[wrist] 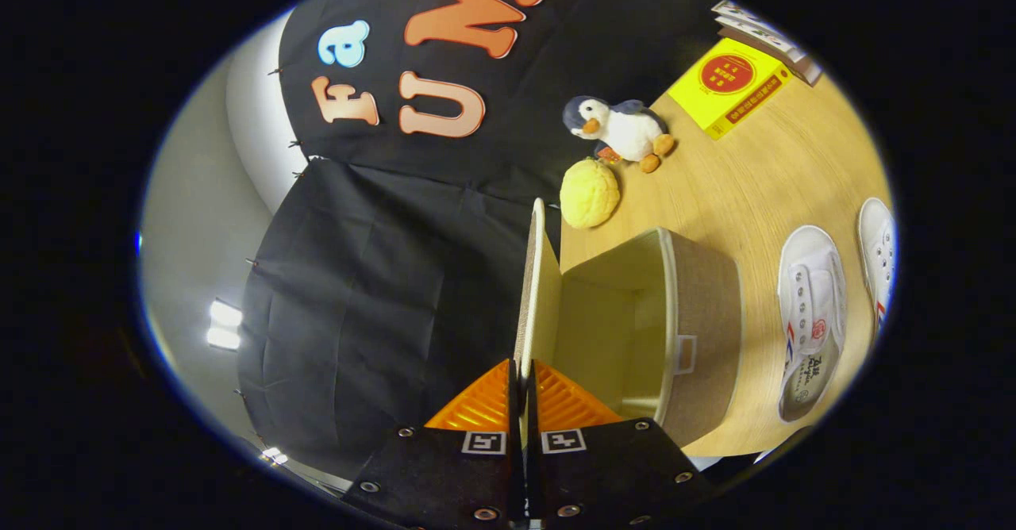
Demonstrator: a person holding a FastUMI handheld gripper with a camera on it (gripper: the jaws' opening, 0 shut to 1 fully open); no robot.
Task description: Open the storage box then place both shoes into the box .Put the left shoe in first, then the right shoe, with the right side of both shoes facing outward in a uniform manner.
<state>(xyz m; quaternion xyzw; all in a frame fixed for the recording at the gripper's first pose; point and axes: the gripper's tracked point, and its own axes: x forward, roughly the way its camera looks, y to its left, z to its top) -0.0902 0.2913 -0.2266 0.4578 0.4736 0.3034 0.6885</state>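
Gripper [521, 371] fingers clamp the storage box [702, 332] lid [536, 284] — raised upright; nothing lies inside the box.

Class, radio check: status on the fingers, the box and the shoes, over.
Gripper shut on box lid, lid swung up. Storage box open. Both white shoes on the table beside it, path unobstructed.

Light wood-grain tabletop [762, 189] here. Sitting on it: a beige fabric storage box [706, 332] with its lid swung up, two white canvas shoes [810, 320] side by side just past the box, a plush penguin [623, 129] with a yellow ball-shaped plush [589, 193] touching it, plus a yellow box [729, 86] near a small stack of books [766, 38] at the far end.
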